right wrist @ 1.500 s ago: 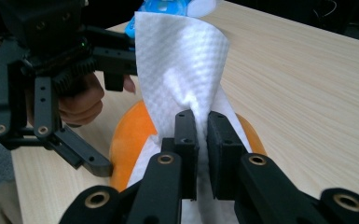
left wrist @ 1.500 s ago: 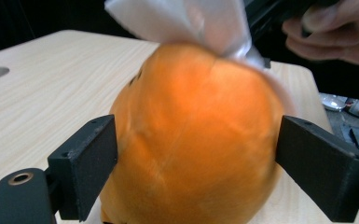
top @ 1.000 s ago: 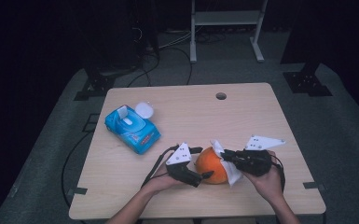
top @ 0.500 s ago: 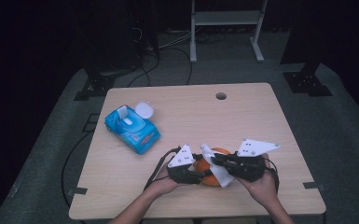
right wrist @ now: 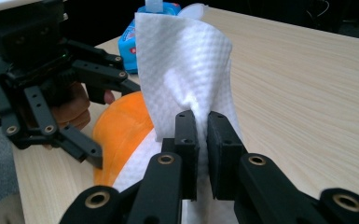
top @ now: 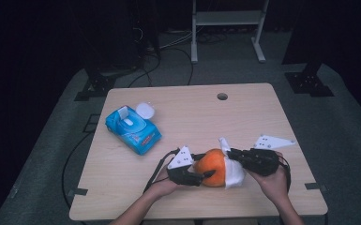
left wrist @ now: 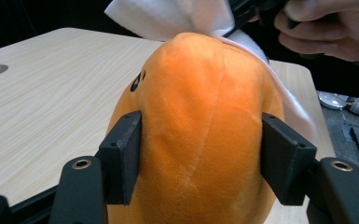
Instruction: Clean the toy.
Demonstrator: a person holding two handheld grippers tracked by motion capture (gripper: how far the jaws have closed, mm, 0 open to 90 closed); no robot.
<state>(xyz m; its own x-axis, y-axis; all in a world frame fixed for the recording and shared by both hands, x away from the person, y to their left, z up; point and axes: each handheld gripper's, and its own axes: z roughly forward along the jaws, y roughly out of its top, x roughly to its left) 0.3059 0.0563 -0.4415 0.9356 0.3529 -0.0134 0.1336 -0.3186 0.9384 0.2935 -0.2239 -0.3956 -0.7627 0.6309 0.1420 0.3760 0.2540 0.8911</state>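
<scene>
The right gripper is pinched shut on a white wet wipe, which is draped over the right side of the orange plush toy; the left gripper is clamped on the toy's flanks, at the near middle of the wooden table. The wipe is best drawn across the plush in short strokes while the clamp is kept firm; the blue wipe pack lies far left.

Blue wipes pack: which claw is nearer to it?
Left. The left claw grips the orange plush toy on the side toward the blue wipes pack; the right claw, pinching the white wipe, sits beyond the toy.
</scene>
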